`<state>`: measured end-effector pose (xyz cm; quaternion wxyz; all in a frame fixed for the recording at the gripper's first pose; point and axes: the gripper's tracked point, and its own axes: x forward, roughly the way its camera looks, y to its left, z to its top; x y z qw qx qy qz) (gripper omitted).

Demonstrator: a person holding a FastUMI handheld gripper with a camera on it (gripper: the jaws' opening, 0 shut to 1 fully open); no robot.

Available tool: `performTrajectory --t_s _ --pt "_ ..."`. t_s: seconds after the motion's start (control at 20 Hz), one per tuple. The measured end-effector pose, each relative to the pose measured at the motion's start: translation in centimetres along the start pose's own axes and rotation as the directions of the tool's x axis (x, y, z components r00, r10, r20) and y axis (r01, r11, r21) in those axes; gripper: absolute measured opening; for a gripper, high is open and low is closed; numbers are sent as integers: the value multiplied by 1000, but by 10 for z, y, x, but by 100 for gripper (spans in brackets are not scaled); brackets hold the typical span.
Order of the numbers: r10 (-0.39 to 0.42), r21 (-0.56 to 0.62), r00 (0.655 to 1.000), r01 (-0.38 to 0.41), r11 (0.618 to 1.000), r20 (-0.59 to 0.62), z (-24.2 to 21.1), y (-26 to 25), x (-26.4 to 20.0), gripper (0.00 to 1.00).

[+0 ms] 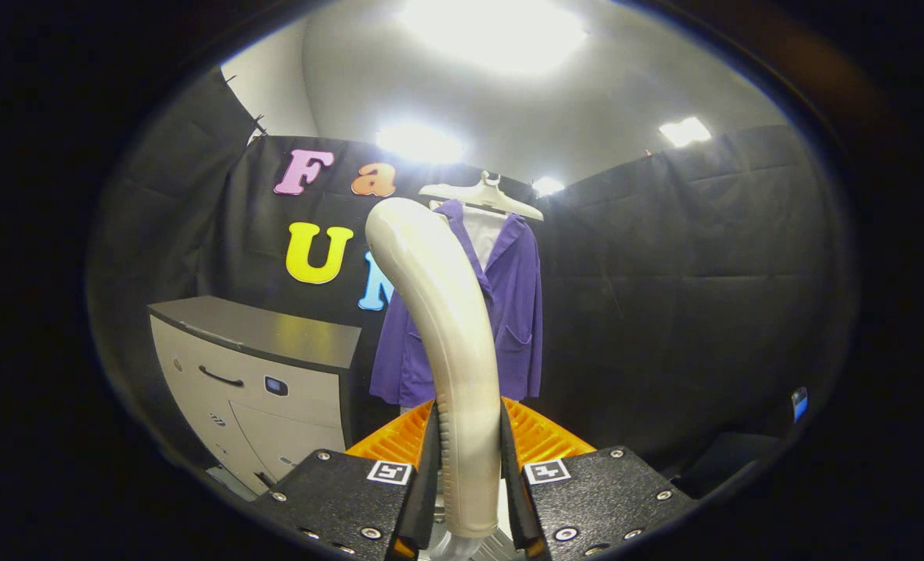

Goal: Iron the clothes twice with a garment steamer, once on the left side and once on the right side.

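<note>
We see the claw [468,475] pinching the garment steamer [439,327] handle, both fingers pressed on its smooth, rigid cream shaft. It looks glossy, prob. slippery, top-heavy; we judge a low grip near the ribbed part best. The purple jacket [509,312] hangs soft on a hanger [481,196] beyond the fingers, beside a grey cabinet [259,366]. The steamer head curves away, hidden; its base is cut off.

No readable text (fiducial tags [390,471] carry patterns)
</note>
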<state>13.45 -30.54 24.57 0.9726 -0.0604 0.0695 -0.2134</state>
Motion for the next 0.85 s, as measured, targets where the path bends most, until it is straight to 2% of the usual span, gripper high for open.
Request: performTrajectory --t_s 0.85 --pt "34 11 999 -34 999 20 5 12 2 38"
